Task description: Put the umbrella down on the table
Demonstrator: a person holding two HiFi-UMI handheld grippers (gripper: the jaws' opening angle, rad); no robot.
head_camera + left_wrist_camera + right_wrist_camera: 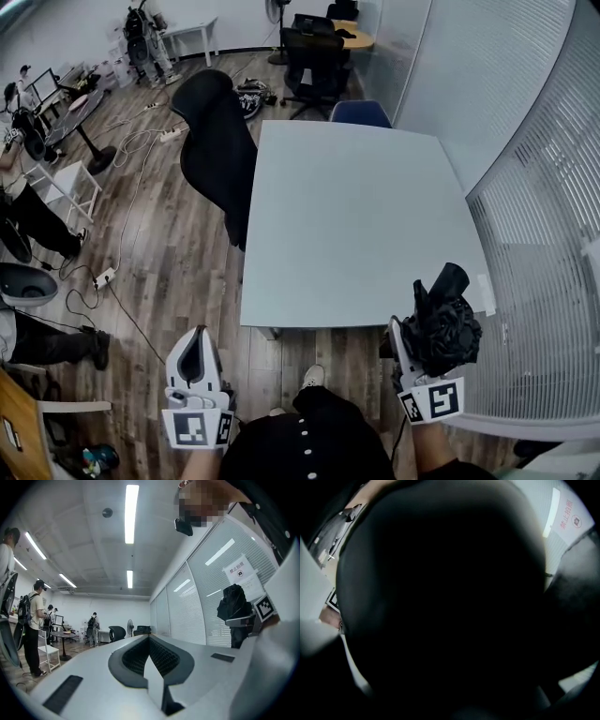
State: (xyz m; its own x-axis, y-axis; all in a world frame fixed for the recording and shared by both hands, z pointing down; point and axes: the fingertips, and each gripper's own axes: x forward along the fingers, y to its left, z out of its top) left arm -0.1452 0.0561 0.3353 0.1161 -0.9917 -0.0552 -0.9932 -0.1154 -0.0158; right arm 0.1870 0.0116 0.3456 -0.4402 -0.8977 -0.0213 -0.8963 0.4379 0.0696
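Carrying the umbrella (445, 319): folded, black and bunched, it is not on the table yet. It sits clamped in your right tool (420, 345), just short of the table's near right corner. One stubby end pokes up and forward, and its dark fabric fills the right gripper view (440, 602).
Landing spot: the pale table (356, 216) is bare ahead of you. I judge the near right part, well in from the edge, to be the safest place.
Doing it well: bring the bundle forward past the edge, then lower it until its length lies flat on the top. Let go only once the table bears the weight. A release from above would likely let the rounded bundle roll or bounce towards the edge.
Right tool: its jaws are clamped on the umbrella, spread wide around the bulky fabric. It points level and forward with the marker cube nearest you.
Left tool (199, 336): its jaws are together with nothing between them, as the left gripper view shows (150, 641). It points level and forward, short of the near left corner over the wooden floor (169, 262). I judge it is not needed for this step.
Surroundings: a black office chair (220, 141) stands against the table's left edge, and a blue chair (361, 112) is at the far end. The partition with blinds (544, 234) is close on your right, so watch the umbrella's protruding end there.
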